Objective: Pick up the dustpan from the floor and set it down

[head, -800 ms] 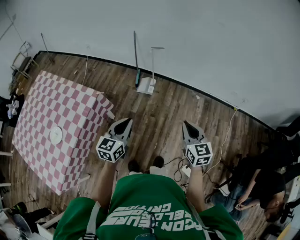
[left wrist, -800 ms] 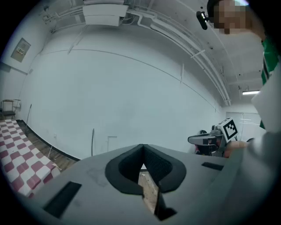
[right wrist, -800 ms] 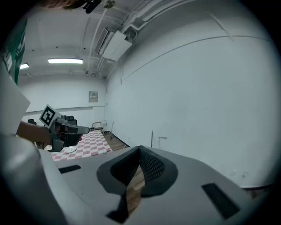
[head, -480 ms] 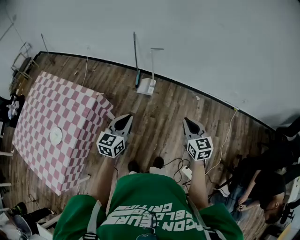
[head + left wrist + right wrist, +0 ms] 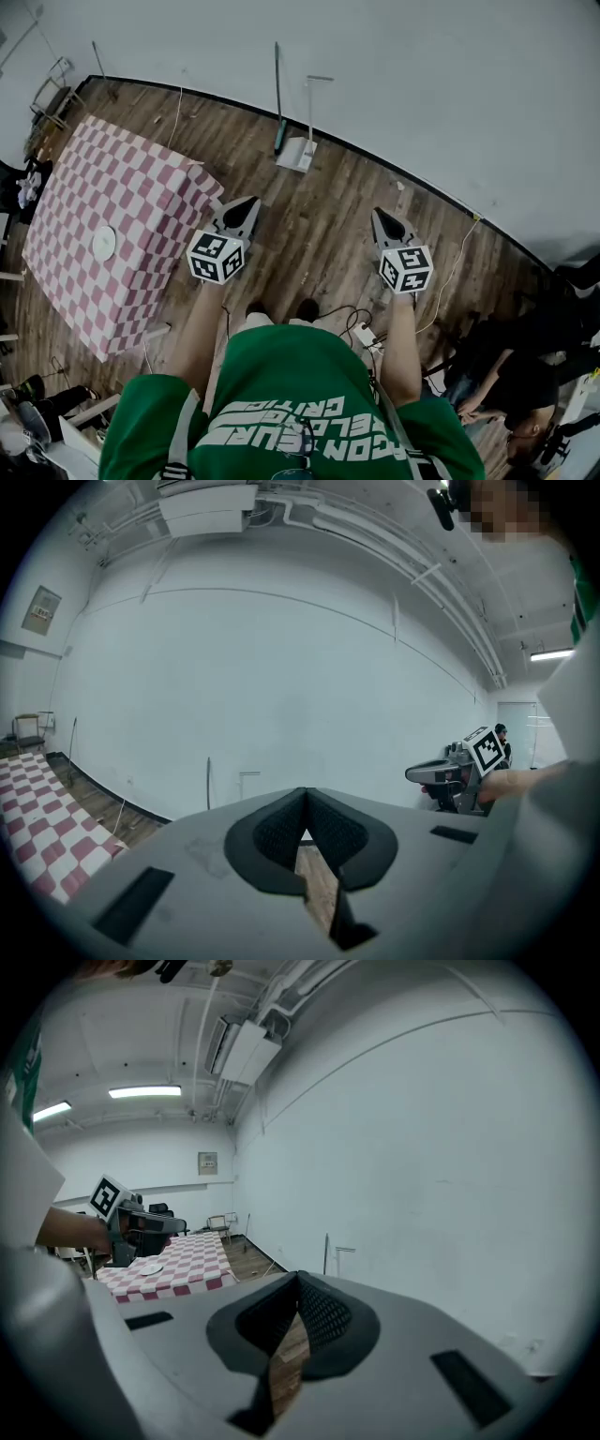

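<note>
View from above of a person in a green shirt (image 5: 291, 403) standing on a wooden floor (image 5: 319, 234), holding a gripper in each outstretched hand. The left gripper (image 5: 251, 202) and the right gripper (image 5: 377, 216) are held level with each other and well apart, both aimed towards a white wall (image 5: 422, 84). Each gripper's own view shows its jaws clenched tip to tip with nothing between them (only a sliver of floor shows below the tips).

The white dustpan (image 5: 296, 155) stands on the floor at the foot of the wall, its thin long handle rising upright. It is ahead of the grippers, roughly between them, and far from both. A dark long-handled tool (image 5: 278, 98) leans on the wall just beside it.

To the left stands a table under a pink-and-white checked cloth (image 5: 122, 202) with a small white plate (image 5: 103, 244) on it. Cables (image 5: 349, 323) lie on the floor near the person's feet.
</note>
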Available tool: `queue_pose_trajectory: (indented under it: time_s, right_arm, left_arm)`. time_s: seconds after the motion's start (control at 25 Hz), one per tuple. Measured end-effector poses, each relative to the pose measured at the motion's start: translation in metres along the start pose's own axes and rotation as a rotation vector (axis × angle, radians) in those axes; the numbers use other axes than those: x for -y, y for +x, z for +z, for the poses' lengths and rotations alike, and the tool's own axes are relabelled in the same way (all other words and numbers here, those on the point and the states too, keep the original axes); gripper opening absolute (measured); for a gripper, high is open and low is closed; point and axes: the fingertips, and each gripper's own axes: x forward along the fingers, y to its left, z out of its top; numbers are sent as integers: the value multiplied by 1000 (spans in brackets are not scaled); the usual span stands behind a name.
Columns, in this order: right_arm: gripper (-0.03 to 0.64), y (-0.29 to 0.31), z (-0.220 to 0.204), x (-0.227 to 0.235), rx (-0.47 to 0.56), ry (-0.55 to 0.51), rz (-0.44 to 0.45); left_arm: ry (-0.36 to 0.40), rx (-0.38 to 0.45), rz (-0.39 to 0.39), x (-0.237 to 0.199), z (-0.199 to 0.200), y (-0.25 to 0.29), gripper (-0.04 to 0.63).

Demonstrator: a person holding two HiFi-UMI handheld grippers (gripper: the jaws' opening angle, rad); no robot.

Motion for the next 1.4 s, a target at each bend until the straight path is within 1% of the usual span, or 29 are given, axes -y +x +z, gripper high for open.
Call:
queue_pose_trajectory:
  time_s: [0.24,0.36,0.64,0.96,1.24,1.4]
  right_arm:
    - [8,-1,-8,19,-19,-14,32]
    - [8,-1,-9,30,-21,-13,34]
    - [8,26,-13,50,-30,-5,29]
    - [8,78,13,88,-26,2,12]
    - [8,154,50,113,-49,-10,3]
    - [8,196,75,120,-39,-25,10]
  left_arm:
    - [-26,-5,24,19,-14,11,3]
    - [-21,-10,19,24,-14,17,3]
    - [-11,-23,7,8,-14,48,3]
    - [-7,-24,-47,-36,6,122,3]
    - [-49,-14,-46,-104,29,179,3]
    - [-75,-1,-39,-146,43,206,3]
